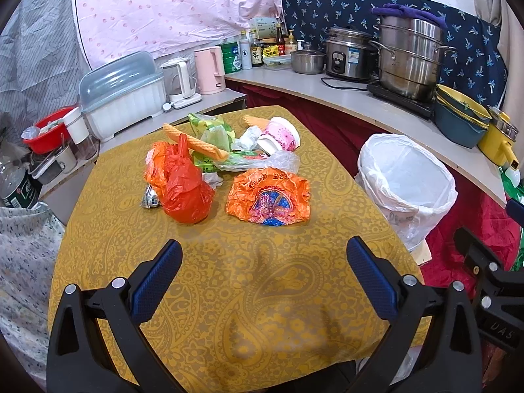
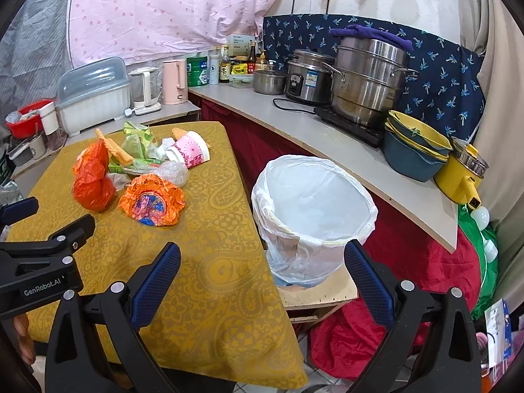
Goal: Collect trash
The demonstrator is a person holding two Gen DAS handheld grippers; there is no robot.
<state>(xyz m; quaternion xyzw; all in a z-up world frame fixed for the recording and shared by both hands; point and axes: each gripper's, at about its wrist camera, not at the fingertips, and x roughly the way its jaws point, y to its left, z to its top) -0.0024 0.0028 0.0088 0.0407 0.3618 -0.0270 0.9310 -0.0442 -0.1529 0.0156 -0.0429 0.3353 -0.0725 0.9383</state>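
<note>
Meanwhile, both tools hang empty over a yellow-clothed table (image 1: 249, 311) — left gripper (image 1: 263, 275) and right gripper (image 2: 262, 275) each spread wide — while trash (image 1: 226, 163) sits piled at the far end, a white-lined bin (image 2: 314, 209) just beside the table.

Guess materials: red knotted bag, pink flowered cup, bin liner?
Red knotted bag: thin glossy plastic film, crinkled with highlights. Pink flowered cup: probably coated paper, possibly plastic; matte printed wall, white rim. Bin liner: thin translucent plastic film, wrinkled, folded over the rim.
</note>
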